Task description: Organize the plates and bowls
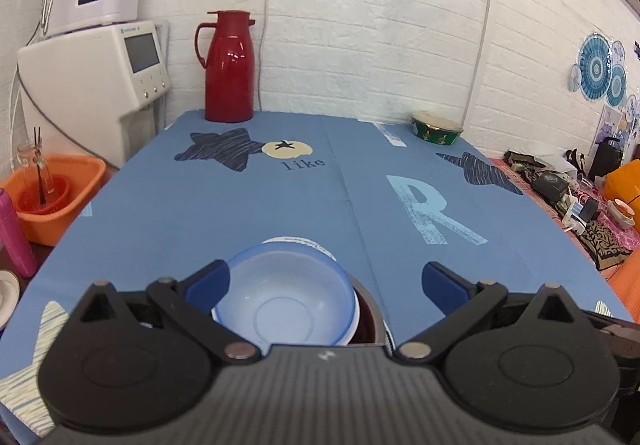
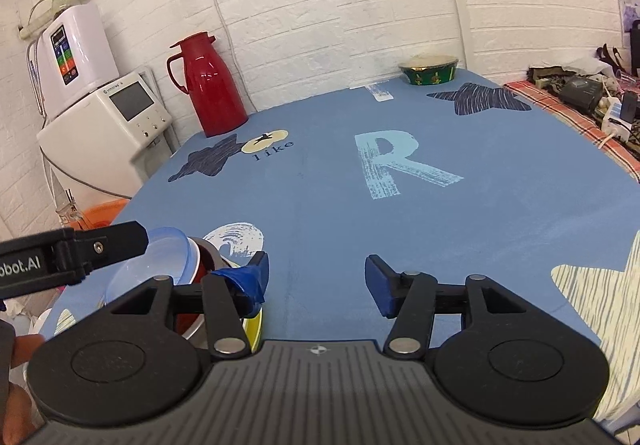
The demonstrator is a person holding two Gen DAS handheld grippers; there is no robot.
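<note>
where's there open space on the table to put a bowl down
Widest free patch: the middle of the blue table, around the printed letter R, between the red jug and the green bowl at the back. The near right side is bare too. Crowded: near left corner, where the clear bowl sits on the stacked dishes.

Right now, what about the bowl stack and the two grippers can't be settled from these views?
- Left wrist view: the stack under the blue bowl is hidden by that bowl and the left gripper body; count unclear.
- Right wrist view: the red bowl is covered by the right gripper finger.
- Whether the left gripper's finger touches the blue bowl's rim: cannot tell.
</note>
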